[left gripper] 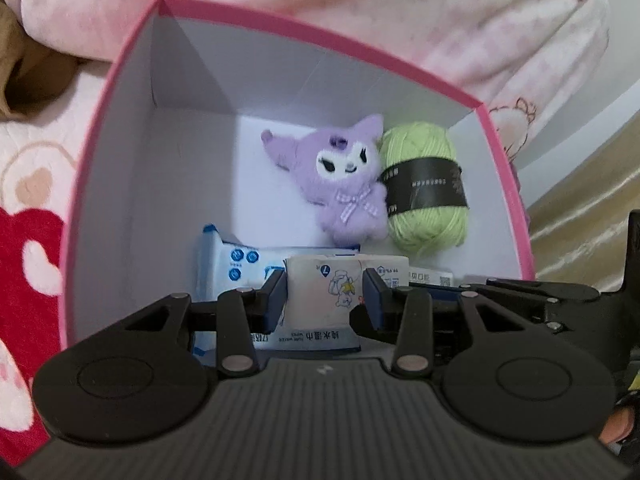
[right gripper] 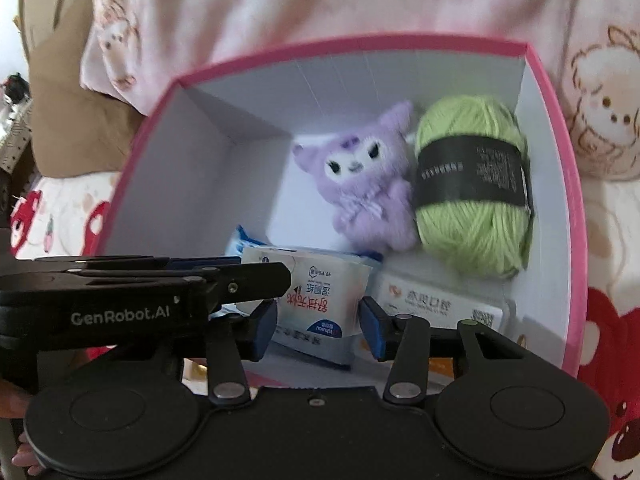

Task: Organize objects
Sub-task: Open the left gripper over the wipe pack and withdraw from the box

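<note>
Both grippers, left (left gripper: 325,294) and right (right gripper: 320,320), point downward, fingers narrowly parted.

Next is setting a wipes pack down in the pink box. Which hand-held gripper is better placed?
Left. Its hand-held gripper is shut on a wipes pack, over the pink box near end.

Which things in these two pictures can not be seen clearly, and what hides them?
- Blue pack, left wrist view: its near part is behind the left gripper and the white pack it holds.
- White box, right wrist view: its near edge is behind the right gripper.
- Yarn label text, right wrist view: blurred, unreadable.
- Pink box near wall: hidden by the grippers in both views.
</note>
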A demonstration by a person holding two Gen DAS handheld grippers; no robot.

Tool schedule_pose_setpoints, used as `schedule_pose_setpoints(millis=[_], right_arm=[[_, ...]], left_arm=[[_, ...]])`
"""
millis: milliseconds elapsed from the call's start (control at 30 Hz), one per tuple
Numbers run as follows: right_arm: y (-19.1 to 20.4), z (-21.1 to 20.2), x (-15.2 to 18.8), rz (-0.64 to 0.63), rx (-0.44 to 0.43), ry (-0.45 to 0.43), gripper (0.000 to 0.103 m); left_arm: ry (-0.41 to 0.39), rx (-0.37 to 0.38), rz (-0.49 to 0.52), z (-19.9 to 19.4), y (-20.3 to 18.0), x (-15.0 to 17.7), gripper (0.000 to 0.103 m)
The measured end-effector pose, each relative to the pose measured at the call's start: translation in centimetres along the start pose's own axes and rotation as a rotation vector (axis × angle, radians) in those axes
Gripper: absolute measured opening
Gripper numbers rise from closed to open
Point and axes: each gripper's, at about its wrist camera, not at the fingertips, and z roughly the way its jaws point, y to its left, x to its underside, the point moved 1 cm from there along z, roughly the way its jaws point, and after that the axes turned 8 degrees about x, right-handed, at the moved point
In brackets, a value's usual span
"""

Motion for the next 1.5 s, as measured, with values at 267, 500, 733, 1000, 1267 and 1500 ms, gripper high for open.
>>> schedule_pose_setpoints(millis=[267,500,733,1000,1267,1500], right_arm=[[0.2,-0.4,0.3,-0.027,0.065,-0.043,0.054],[0.5,-4.8,1.9,-0.001,0.044,-0.185,0.057],[2.4,-10.5,3.7,-0.045,0.049,-0.273,0.059],[4.7,-16.3,5.7,-0.134,0.055,-0.302,0.062],[7.6,-17.6,7.9,-0.214,-0.007,-0.258,0.065],[10.3,-14.5,9.2,-0.267,-0.049,-0.188,0.065]], left_arm=[[-0.056,-0.049,0.032,-0.3,-0.3,0.4,0.048],[-0.078,-0.091,0.127,-4.4,-2.8,0.6,0.057],[-0.038,-0.079,0.106,-9.3,-4.3,1.2,0.058],[-0.033,-0.127,0.179,-16.0,-6.0,3.2,0.064],[-0.031,-0.119,0.174,-18.5,-3.7,6.1,0.066],[-0.03,-0.1,0.125,-17.6,0.5,7.6,0.064]])
